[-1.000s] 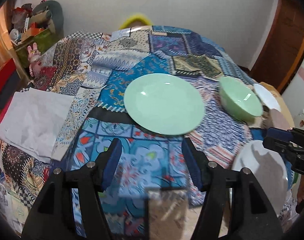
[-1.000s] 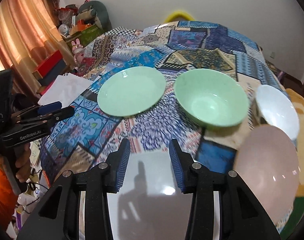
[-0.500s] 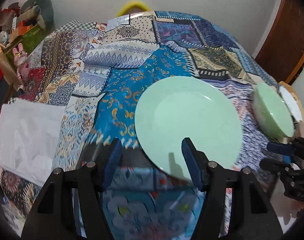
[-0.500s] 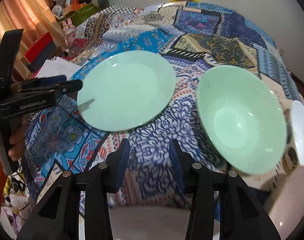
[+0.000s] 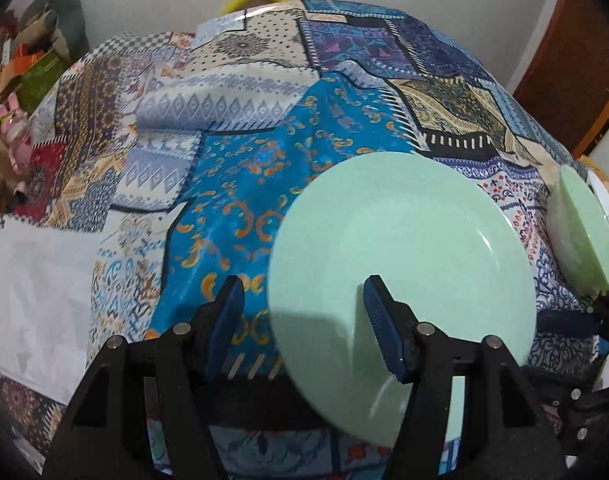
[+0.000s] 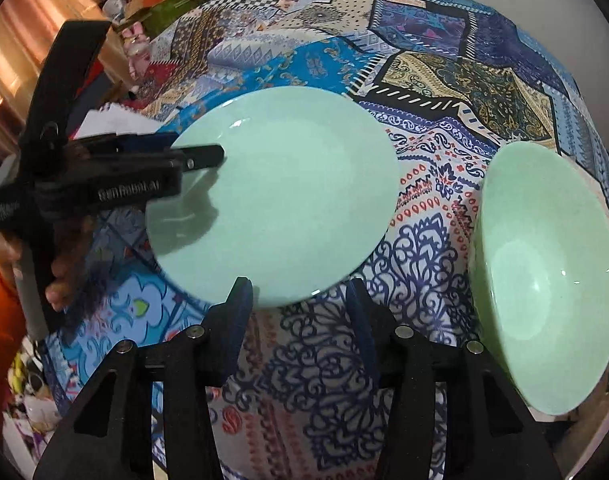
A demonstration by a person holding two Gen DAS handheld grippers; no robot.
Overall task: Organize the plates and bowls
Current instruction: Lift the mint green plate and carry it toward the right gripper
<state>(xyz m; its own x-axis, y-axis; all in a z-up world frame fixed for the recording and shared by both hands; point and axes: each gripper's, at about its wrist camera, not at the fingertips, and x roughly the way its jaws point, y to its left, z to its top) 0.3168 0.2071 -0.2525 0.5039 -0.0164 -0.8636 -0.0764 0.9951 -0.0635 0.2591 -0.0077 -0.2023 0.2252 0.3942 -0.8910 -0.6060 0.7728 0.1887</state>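
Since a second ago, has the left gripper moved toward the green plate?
Yes. The left gripper has advanced over the tablecloth, and its open jaws now straddle the green plate's near rim.

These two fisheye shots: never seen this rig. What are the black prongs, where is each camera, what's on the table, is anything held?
There is no robot arm. A person holds a handheld two-finger gripper in each hand, and each one carries a camera looking forward along its fingers. The black prongs with blue pads at the bottom of each picture are those fingers.

The left wrist view shows the left gripper, open, straddling the near rim of a green plate: one pad over the plate, one over the cloth. It is not clamped. The right wrist view shows the right gripper, open, just short of the same plate, and the left gripper seen from the side with a hand on its handle.

A patchwork tablecloth covers the table. Right of the plate sits a green bowl. Nothing is held.
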